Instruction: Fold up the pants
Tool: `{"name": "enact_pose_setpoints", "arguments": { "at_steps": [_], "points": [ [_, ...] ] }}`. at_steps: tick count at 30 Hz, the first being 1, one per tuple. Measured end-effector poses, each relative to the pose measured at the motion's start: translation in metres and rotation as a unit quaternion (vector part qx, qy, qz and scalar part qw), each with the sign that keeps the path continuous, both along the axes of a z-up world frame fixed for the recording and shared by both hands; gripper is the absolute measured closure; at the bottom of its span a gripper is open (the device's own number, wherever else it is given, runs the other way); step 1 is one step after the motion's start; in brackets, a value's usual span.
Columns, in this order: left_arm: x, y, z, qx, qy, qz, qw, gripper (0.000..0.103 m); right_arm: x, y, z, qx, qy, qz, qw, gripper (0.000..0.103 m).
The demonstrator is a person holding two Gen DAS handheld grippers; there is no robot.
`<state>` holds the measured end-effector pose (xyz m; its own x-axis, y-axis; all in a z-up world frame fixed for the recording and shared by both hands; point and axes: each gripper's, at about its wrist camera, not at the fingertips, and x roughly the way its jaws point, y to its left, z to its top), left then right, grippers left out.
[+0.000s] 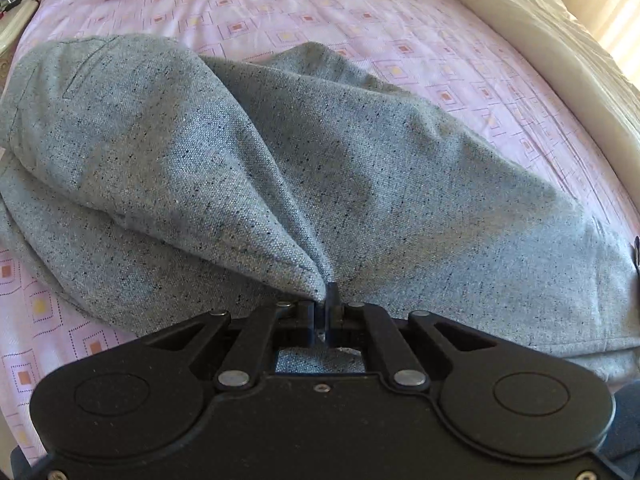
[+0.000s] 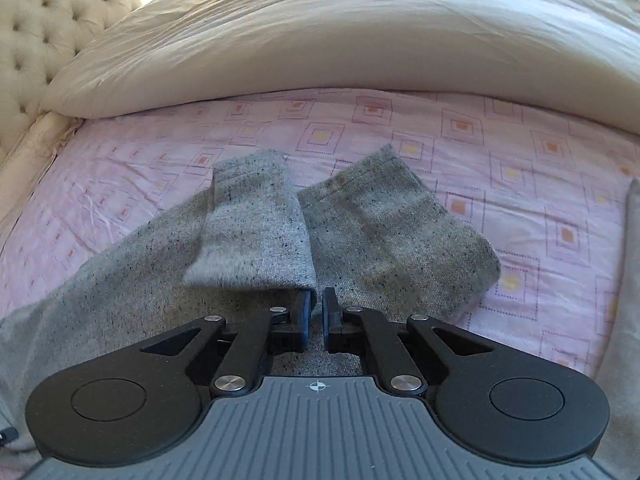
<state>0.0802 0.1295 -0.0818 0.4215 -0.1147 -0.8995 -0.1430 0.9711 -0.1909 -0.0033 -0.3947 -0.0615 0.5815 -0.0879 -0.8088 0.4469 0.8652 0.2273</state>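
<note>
The pants [image 1: 340, 168] lie on the bed [image 1: 360, 20], long axis running between the hands. The left tongs [image 1: 327, 312] are clenched on a fabric fold. The right tongs [image 2: 316, 312] sit at the leg ends, nearly closed, with a slight gap showing; whether they pinch cloth cannot be told.

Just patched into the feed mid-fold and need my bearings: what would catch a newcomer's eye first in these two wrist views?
The grey speckled pants fill the middle of the left wrist view, spread over a pink patterned bedsheet; the left gripper is shut on a raised fold of them. In the right wrist view the two leg ends lie side by side just beyond the right gripper, whose jaws show a narrow gap. A big cream duvet is bunched behind them.
</note>
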Motion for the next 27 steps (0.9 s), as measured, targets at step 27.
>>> {"name": "enact_pose_setpoints", "arguments": {
  "at_steps": [27],
  "points": [
    [0.004, 0.002, -0.011, -0.005, 0.010, 0.004, 0.9999, 0.097, 0.018, 0.100, -0.010, -0.382, -0.001, 0.350, 0.855, 0.068]
  ]
}}
